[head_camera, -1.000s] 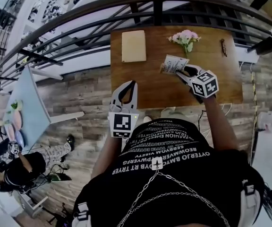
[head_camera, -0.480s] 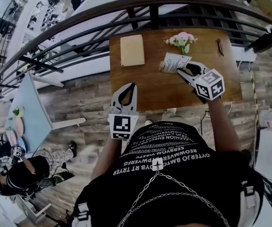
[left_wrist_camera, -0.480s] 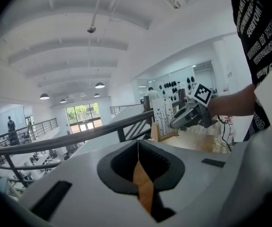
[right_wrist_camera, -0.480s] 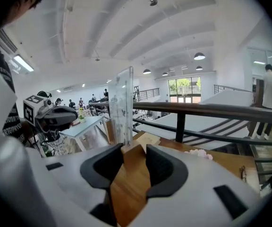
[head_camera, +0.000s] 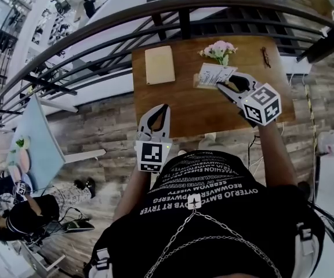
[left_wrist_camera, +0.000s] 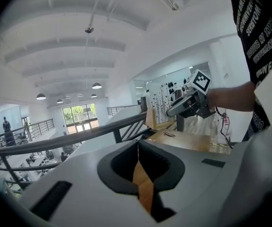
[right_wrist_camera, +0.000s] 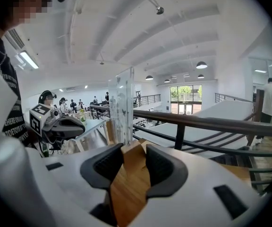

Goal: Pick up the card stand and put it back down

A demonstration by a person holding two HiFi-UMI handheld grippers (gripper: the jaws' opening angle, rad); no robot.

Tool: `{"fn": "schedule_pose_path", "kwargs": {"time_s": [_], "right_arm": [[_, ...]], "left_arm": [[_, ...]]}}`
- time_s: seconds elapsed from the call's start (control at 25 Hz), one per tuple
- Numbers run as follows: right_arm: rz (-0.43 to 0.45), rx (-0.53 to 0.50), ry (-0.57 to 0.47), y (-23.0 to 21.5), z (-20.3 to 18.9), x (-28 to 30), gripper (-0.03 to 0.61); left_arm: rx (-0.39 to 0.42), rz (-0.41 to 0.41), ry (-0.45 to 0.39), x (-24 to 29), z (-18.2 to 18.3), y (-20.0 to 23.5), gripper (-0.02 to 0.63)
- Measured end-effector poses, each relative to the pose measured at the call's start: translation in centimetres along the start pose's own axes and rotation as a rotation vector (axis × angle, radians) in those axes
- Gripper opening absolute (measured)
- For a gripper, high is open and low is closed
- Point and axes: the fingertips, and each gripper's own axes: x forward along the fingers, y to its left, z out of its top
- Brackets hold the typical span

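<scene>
card stand [right_wrist_camera: 122,105] base half hidden behind right gripper [right_wrist_camera: 134,151], its print too small to read, small dark item [head_camera: 265,57] unidentifiable, bystander [head_camera: 19,219] cut off

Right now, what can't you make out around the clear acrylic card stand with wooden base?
- Print on the card stand: too small in head view, oblique in right gripper view.
- Gap under its base: hidden by right gripper, both views.
- Small dark object on wooden table: too small in head view.

Card stand [right_wrist_camera: 122,108]: clear upright panel carrying a printed card; wooden base clamped between right gripper [head_camera: 222,86] jaws.
</scene>
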Motion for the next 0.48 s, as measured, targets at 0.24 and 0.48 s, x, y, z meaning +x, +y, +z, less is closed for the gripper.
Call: {"fn": "schedule_pose_path", "kwargs": {"time_s": [0.24, 0.48], "right_arm": [[-0.002, -0.018, -0.019, 0.6, 1.3, -1.2, 0.163], [-0.015, 0.007, -0.024, -0.1, 0.2, -0.8, 0.163]], "left_arm": [[0.001, -0.003, -0.003, -0.2, 0.0, -0.2, 0.029], [-0.001, -0.011, 0.001, 0.1, 0.0, -0.7, 0.029]]}}
